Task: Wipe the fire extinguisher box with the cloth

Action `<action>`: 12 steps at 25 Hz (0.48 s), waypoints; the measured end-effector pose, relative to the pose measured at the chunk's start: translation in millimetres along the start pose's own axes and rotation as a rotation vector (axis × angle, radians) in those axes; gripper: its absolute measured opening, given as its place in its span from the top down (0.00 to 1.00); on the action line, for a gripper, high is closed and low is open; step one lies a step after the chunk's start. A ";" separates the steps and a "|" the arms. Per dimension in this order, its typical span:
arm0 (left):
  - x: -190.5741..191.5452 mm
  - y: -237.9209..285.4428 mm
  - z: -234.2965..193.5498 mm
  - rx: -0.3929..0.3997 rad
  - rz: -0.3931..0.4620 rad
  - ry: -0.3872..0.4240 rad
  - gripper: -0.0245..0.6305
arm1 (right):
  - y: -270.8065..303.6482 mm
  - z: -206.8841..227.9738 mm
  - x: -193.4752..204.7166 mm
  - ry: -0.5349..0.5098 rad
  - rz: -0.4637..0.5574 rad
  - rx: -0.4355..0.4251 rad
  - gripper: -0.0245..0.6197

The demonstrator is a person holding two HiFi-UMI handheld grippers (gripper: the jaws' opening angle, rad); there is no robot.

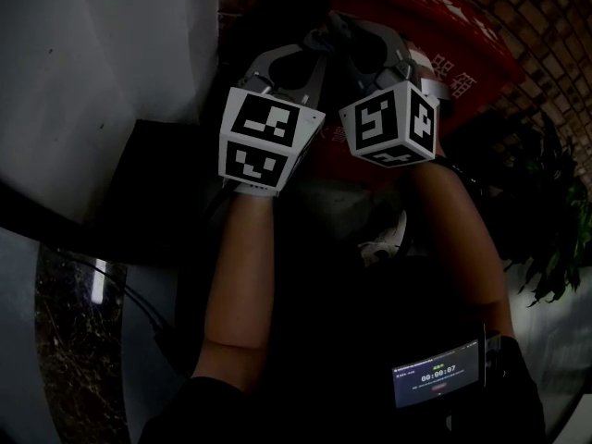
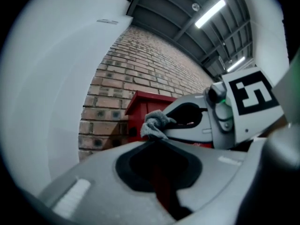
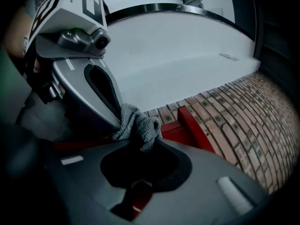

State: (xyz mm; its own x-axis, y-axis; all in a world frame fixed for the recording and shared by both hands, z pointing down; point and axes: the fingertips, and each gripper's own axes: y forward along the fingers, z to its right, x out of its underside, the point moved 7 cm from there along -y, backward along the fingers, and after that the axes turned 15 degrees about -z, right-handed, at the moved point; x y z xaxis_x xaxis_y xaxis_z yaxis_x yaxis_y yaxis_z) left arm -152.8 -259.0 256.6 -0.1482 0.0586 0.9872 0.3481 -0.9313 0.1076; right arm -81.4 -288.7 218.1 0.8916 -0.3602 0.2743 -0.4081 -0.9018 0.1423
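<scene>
The red fire extinguisher box (image 1: 416, 17) stands against the brick wall ahead; it also shows as the red box (image 2: 140, 109) in the left gripper view and the red box (image 3: 187, 125) in the right gripper view. A small grey cloth (image 2: 154, 124) bunches at the tip of my left gripper (image 2: 154, 142), whose jaws meet on it. The same cloth (image 3: 138, 125) droops over the tip of my right gripper (image 3: 140, 146), also closed on it. In the head view the left gripper (image 1: 314, 44) and right gripper (image 1: 356, 40) are held tip to tip just before the box; the cloth is hidden there.
A brick wall (image 2: 150, 64) backs the box. A white curved wall (image 1: 102, 72) rises at the left. A leafy plant (image 1: 546, 220) stands at the right. A small timer screen (image 1: 435, 377) sits near my right forearm.
</scene>
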 end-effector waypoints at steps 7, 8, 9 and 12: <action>-5.9 13.2 25.9 -0.031 0.017 -0.009 0.96 | -13.0 1.9 43.3 -0.041 -0.079 0.015 0.90; -6.4 15.3 32.0 -0.028 0.015 -0.007 0.96 | -15.2 2.1 50.6 -0.047 -0.094 0.014 0.90; -6.7 17.6 38.7 -0.022 0.008 0.003 0.96 | -17.4 2.6 58.0 -0.051 -0.109 0.013 0.90; -6.8 24.5 56.1 -0.010 -0.016 0.036 0.96 | -24.1 5.4 79.4 -0.059 -0.153 0.018 0.90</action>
State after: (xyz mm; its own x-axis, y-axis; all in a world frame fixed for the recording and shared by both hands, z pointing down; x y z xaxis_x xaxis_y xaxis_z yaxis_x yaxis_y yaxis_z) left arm -91.4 -262.0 259.1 -0.1875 0.0610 0.9804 0.3361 -0.9339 0.1224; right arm 0.3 -296.9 231.4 0.9531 -0.2316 0.1947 -0.2639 -0.9511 0.1605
